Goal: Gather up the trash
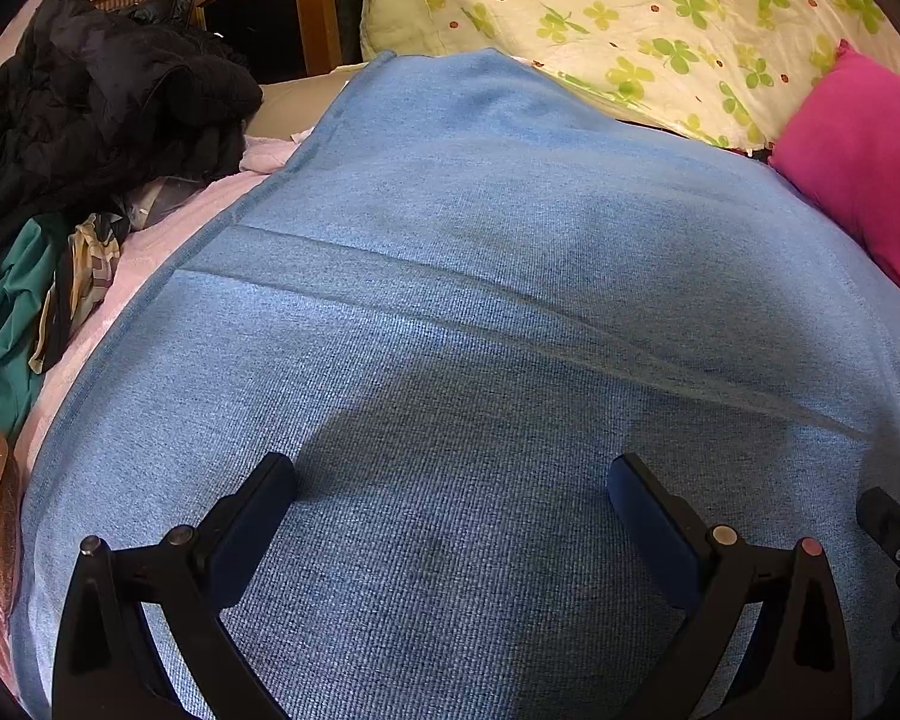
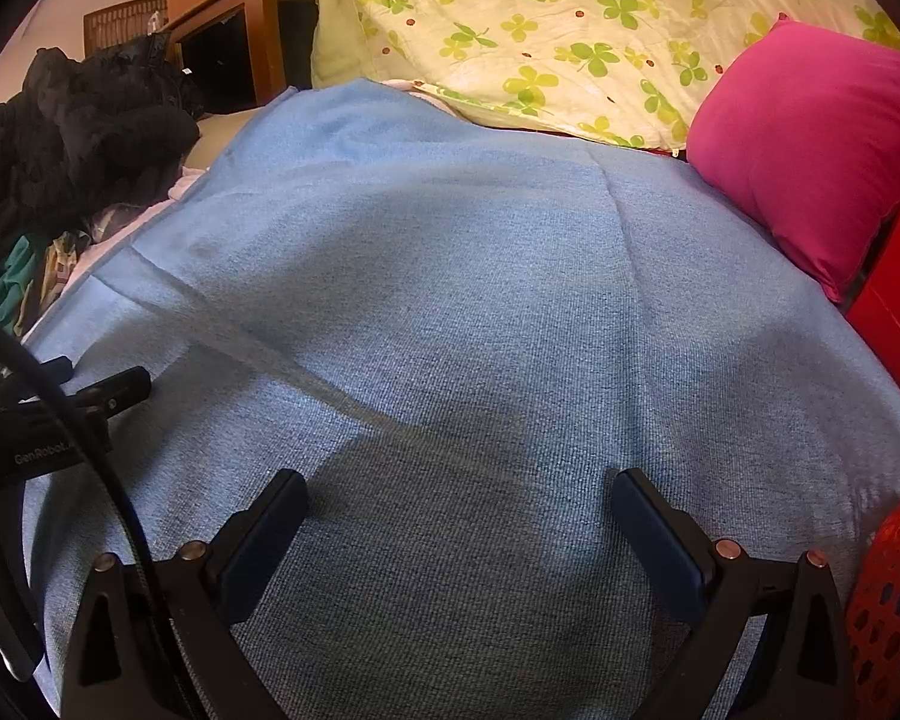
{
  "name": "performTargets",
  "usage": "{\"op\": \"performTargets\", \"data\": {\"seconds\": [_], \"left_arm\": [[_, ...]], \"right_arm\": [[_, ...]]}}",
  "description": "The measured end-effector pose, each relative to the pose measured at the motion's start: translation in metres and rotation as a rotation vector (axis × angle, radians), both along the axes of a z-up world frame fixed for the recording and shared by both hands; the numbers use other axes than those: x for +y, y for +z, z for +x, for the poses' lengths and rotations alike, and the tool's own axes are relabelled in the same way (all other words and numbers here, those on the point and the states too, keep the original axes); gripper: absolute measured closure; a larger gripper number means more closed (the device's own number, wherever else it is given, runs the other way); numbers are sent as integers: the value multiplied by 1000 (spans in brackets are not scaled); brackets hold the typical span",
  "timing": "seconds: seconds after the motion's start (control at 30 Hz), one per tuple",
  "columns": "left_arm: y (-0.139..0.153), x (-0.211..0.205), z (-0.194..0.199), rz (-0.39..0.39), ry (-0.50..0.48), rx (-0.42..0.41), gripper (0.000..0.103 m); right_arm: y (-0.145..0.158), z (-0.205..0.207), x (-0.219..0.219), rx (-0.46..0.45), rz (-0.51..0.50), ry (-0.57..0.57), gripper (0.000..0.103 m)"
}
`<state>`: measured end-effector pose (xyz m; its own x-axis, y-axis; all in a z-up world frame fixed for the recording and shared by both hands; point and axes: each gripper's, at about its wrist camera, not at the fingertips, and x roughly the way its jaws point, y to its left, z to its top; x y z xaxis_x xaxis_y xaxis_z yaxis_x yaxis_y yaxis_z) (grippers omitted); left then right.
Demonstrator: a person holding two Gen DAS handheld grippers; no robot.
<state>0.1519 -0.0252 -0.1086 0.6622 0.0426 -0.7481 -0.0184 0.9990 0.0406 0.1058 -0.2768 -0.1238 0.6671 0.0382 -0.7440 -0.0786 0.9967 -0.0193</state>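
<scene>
Left wrist view: left tongs (image 1: 453, 480) are being held spread and empty over the blue blanket (image 1: 480, 300) on the bed; right tongs (image 2: 459, 495) likewise. No trash is being shown anywhere. Red mesh basket (image 2: 888, 600) is sitting near right. Progress cannot be judged; nothing is being carried.

Blue blanket (image 1: 480, 300) covers the bed — wooden cabinet (image 1: 306, 6) behind it.

Blue blanket (image 1: 480, 300) spread flat, creased across the middle. Behind it, clover-print quilt (image 1: 660, 18) beside a pink pillow (image 1: 858, 162). Heaped at the left edge: black jacket (image 1: 90, 102), green cloth (image 1: 6, 324). Far right, red mesh basket (image 2: 894, 600).
</scene>
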Motion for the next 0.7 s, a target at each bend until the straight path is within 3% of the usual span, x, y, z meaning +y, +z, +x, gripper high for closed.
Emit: {"op": "performTargets", "data": {"seconds": [0.7], "left_arm": [[0,0,1,0,0,1,0]], "right_arm": [[0,0,1,3,-8,0,0]]}}
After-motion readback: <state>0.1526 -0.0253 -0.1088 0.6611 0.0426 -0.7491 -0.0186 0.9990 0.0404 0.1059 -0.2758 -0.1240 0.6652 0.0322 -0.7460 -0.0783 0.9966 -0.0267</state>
